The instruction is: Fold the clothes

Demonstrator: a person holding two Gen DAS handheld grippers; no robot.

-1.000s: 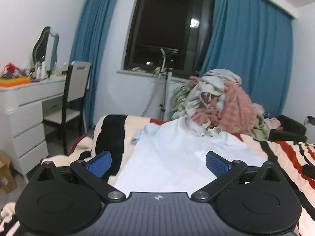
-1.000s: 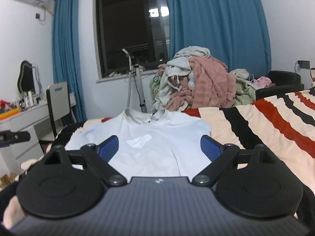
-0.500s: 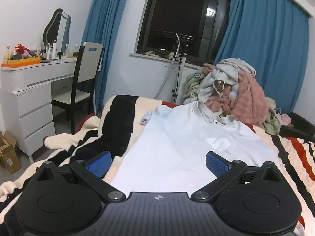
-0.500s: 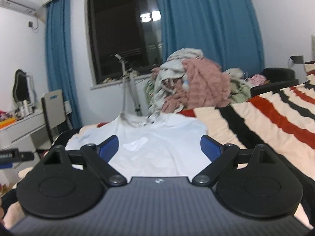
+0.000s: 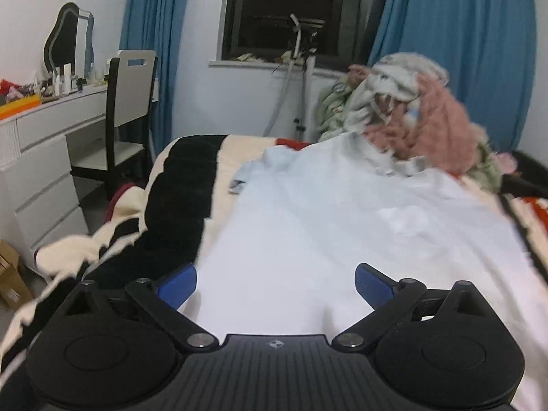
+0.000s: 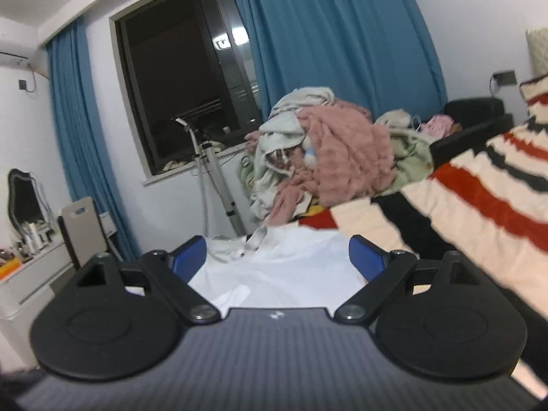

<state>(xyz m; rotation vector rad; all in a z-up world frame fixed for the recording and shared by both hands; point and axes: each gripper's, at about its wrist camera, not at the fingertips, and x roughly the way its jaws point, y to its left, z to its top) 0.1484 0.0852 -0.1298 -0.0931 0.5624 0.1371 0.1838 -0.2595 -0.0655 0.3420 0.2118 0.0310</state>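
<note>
The left claw [image 5: 275, 282] is spread wide, empty, above the near hem of the white shirt [image 5: 325, 226] lying flat on the striped blanket [image 5: 178, 185]. The right claw [image 6: 277, 257] is likewise spread; the shirt's collar appears just ahead, though blurred.

Right gripper [image 6: 277, 253] low over white shirt [image 6: 274, 274], blue-padded fingers [image 6: 190, 257] spread wide, nothing between them. Shirt collar toward bed's far edge. Striped blanket [image 6: 479, 198] rises at right. Clothes pile [image 6: 325, 161] past far edge, possibly on chair; blurred.
</note>
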